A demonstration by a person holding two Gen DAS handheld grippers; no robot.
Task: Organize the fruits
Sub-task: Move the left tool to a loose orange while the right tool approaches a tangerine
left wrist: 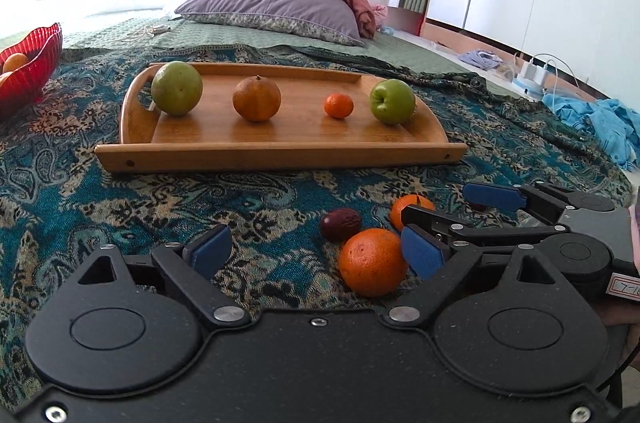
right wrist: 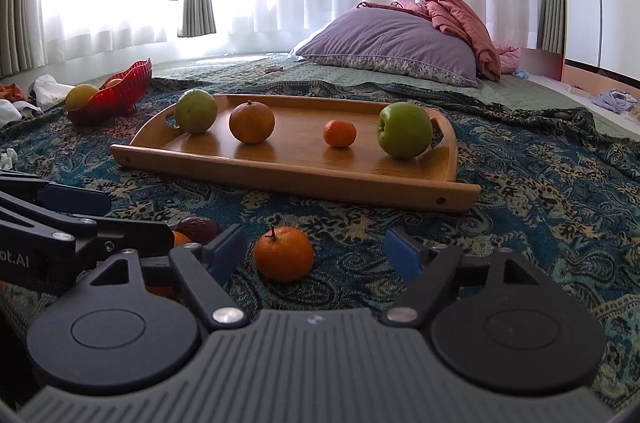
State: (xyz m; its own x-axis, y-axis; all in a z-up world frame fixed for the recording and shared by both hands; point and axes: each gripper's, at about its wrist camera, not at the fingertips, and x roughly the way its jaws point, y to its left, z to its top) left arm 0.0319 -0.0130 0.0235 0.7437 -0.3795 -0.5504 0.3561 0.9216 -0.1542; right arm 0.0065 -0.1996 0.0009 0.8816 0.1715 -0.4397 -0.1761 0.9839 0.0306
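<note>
Both claws released over loose fruit on the bed — pick-up stage.
Right claw (right wrist: pixel 316 255) lines up w/ tangerine (right wrist: pixel 284 254); left claw (left wrist: pixel 316 253) sits beside orange (left wrist: pixel 373 261) — next: close, lift to tray (right wrist: pixel 280 171).

Black linkage bodies with round caps, silver screws, blue-padded fingers (left wrist: pixel 210 251); ribbed grey housing on right gripper (right wrist: pixel 316 259).
</note>
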